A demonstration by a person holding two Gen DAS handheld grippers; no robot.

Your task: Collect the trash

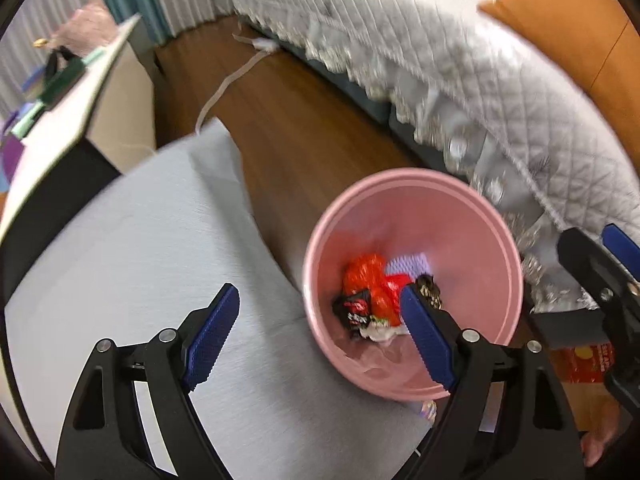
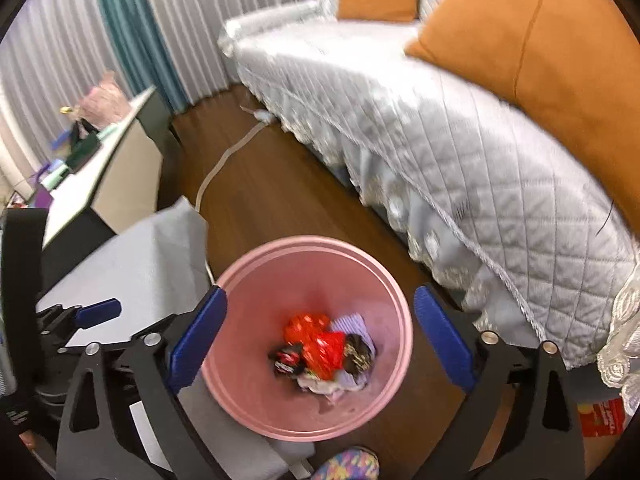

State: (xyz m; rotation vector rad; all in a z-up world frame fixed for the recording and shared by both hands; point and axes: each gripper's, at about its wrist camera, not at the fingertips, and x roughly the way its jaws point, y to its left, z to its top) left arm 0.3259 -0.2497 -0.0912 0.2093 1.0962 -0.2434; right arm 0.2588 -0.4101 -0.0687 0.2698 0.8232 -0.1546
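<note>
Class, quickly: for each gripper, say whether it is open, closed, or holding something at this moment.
Left gripper: open, holding nothing, beside the pink bin.
Right gripper: open, holding nothing, above the bin with its wrappers.

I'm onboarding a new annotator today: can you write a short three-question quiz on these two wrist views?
1. True or false: the pink bin stands on the wooden floor.
2. The left tool and right tool are: A) both open and empty, B) both shut on trash.
3. Fill in: the cushions on the sofa are ____.

Key: 1 true; 2 A; 3 orange.
</note>
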